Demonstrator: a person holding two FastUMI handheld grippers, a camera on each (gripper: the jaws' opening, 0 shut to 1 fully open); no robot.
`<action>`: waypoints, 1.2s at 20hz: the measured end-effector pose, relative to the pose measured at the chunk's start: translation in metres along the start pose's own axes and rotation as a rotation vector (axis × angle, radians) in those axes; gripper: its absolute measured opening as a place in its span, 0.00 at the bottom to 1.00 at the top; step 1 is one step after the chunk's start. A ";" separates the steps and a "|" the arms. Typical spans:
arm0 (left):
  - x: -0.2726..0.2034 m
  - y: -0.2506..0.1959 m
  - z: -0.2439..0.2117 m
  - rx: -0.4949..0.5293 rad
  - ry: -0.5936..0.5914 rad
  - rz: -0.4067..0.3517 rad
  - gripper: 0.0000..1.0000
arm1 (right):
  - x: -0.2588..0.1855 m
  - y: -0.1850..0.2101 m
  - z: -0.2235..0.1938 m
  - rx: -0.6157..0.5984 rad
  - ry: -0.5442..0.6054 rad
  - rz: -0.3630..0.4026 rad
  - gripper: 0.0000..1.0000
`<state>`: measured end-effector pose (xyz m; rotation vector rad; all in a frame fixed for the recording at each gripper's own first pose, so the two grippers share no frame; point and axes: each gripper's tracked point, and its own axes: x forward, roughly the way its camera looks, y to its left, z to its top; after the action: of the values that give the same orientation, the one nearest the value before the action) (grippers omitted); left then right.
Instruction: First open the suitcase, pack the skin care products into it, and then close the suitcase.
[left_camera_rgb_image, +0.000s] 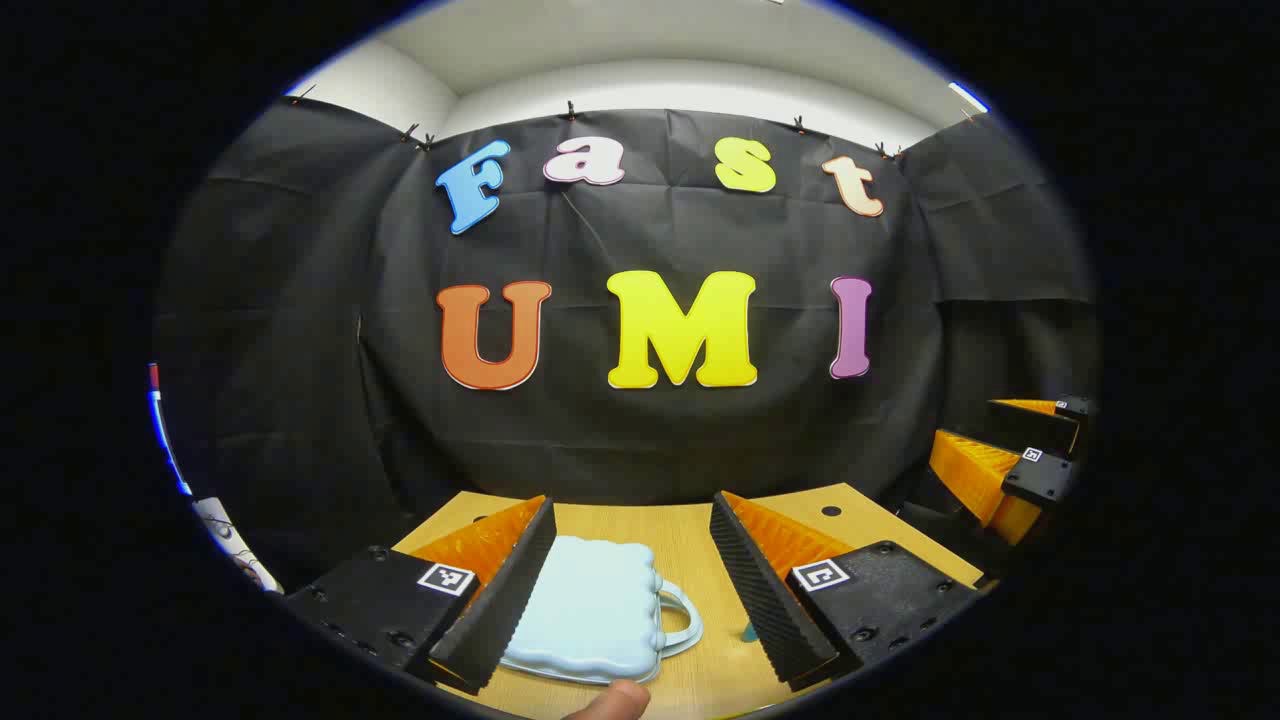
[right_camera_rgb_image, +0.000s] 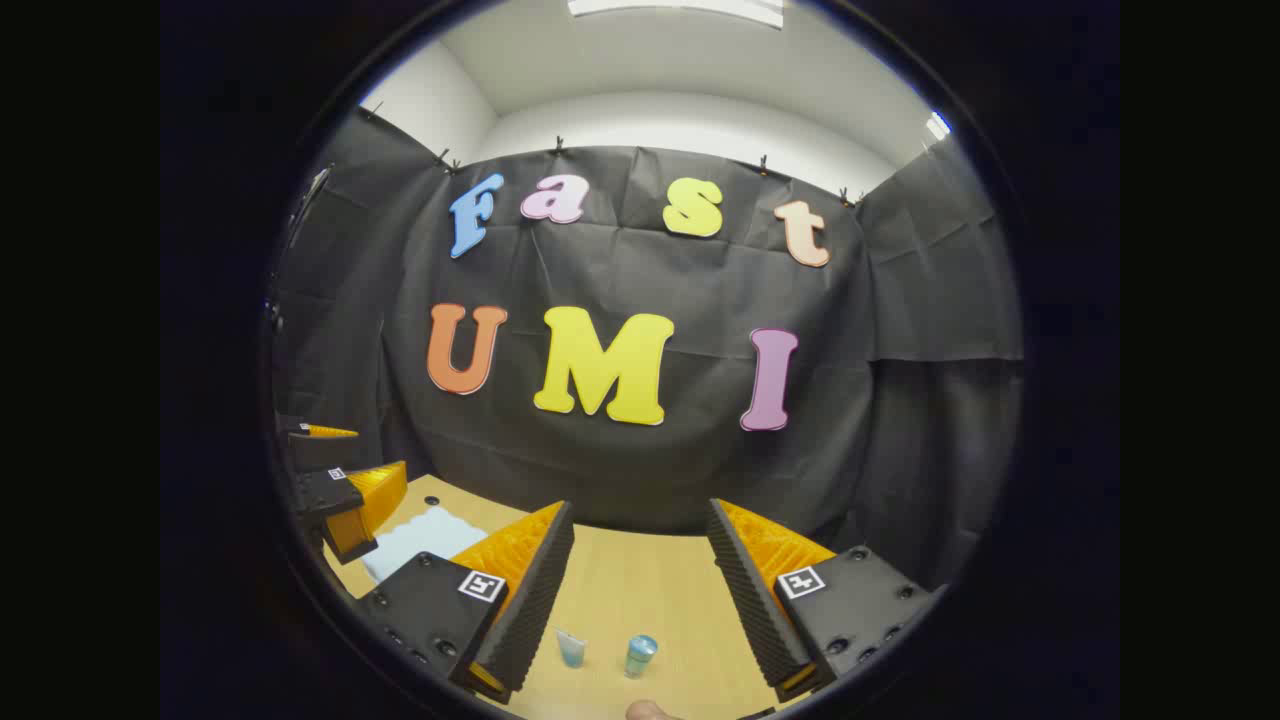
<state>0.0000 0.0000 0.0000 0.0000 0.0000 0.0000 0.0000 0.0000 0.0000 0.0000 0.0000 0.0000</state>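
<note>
While shut, suitcase (left_camera_rgb_image: 590, 610) on table (left_camera_rgb_image: 690, 535)

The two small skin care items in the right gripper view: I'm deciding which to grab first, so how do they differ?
The left item looks like a flat tube that tapers downward; the right item is a rounder, bottle-like cylinder. The left item is paler; the right item is deeper blue-green. Both stand on the wooden table, apart, between the right gripper fingers.

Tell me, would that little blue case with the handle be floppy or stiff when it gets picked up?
Probably stiff: the case keeps a crisp scalloped edge and smooth moulded top, like hard plastic. Probably light too, since it looks small between the left tool's open fingers. It lies flat on the table, so a push would likely slide it rather than tip it. Its handle looks rigid.
</note>
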 end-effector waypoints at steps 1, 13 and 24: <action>0.001 -0.002 -0.001 -0.001 0.002 0.001 0.99 | 0.001 -0.001 0.001 0.000 0.002 0.003 0.80; 0.012 -0.019 -0.003 0.007 0.014 0.018 0.99 | 0.017 -0.023 0.003 0.027 0.003 0.000 0.80; 0.025 -0.010 -0.078 0.271 0.102 0.028 0.99 | 0.025 -0.058 -0.024 0.012 0.053 -0.060 0.79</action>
<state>0.0251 -0.0101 -0.0785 0.2710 0.1022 0.0278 0.0249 -0.0582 -0.0242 0.0120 0.0534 -0.0599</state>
